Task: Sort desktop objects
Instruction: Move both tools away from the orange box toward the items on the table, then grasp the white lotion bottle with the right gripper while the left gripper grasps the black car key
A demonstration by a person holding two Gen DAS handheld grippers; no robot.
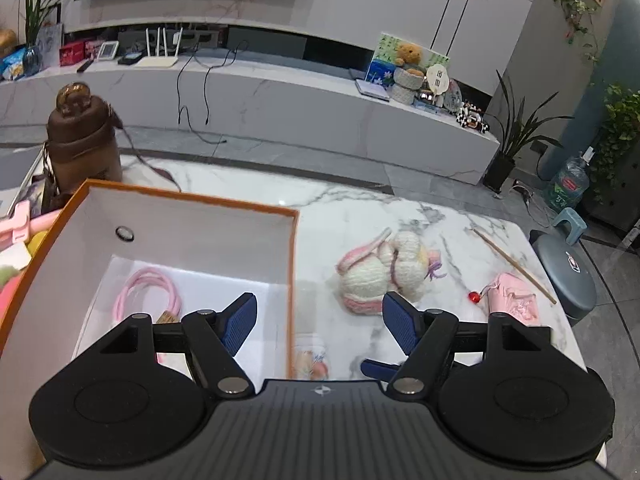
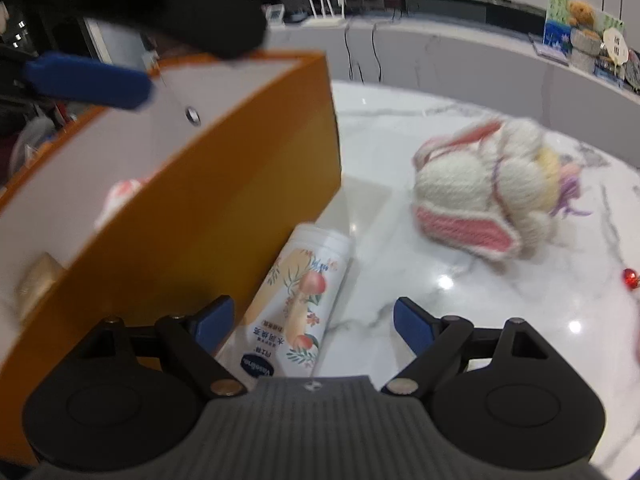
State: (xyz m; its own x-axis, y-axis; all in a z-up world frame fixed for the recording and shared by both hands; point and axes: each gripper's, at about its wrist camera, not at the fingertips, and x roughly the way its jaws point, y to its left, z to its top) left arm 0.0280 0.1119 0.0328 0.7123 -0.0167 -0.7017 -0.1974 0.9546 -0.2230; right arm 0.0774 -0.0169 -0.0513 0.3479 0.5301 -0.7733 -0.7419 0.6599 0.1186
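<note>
An orange box (image 1: 294,240) with a white inside stands on the marble table and holds a pink cable (image 1: 148,292). My left gripper (image 1: 320,318) hangs open astride the box's right wall, with nothing between its pads. In the right wrist view a white lotion tube (image 2: 304,300) with a peach print lies against the box's orange wall (image 2: 240,200). My right gripper (image 2: 314,322) is open just above the tube, its pads on either side and apart from it. A knitted bunny hat (image 2: 480,196) lies to the right. A pink pouch (image 1: 514,300) and a wooden stick (image 1: 516,268) lie beyond it.
A brown water bottle (image 1: 84,144) stands behind the box at the left. Pink and yellow items crowd the left edge. A small red bell (image 1: 474,297) lies by the pouch. A round grey stool (image 1: 564,276) sits past the table's right edge.
</note>
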